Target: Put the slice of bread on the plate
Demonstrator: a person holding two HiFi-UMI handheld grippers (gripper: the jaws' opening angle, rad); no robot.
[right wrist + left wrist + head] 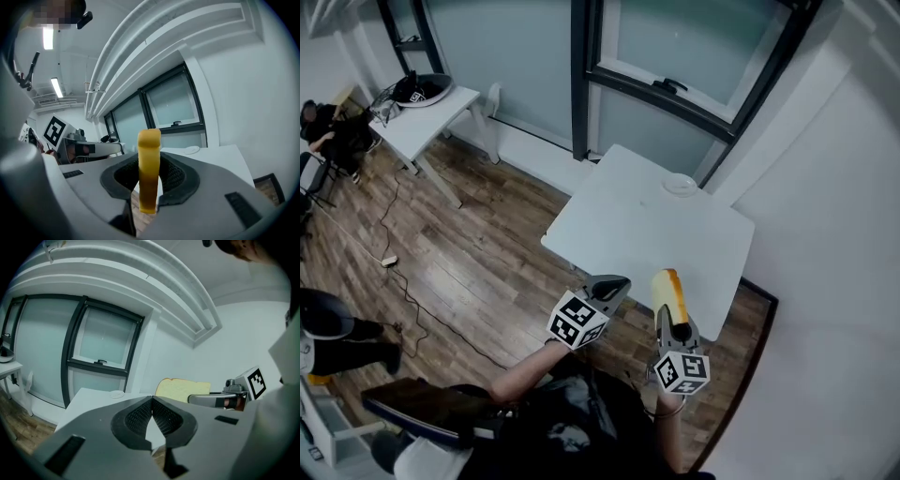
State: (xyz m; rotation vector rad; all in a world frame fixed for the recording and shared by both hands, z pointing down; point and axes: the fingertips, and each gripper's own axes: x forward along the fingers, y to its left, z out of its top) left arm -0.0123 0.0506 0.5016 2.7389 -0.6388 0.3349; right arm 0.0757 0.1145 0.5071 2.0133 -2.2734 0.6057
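My right gripper [671, 309] is shut on a slice of bread [669, 292], held on edge with its yellow crust up [149, 168]. The slice hangs at the near edge of a white table [619, 225]. A small white plate [681, 185] sits at the table's far side, near the window [191, 150]. To the left, my left gripper [614, 284] is shut and empty, its pads [161, 416] together at the tip. From the left gripper view the bread [180, 389] shows flat-on beside the plate [117, 394].
A dark-framed window [675, 84] and a white wall stand behind the table. A second white table [422, 117] with gear is at the far left. A cable [403, 272] runs over the wooden floor. Seated people are at the left edge.
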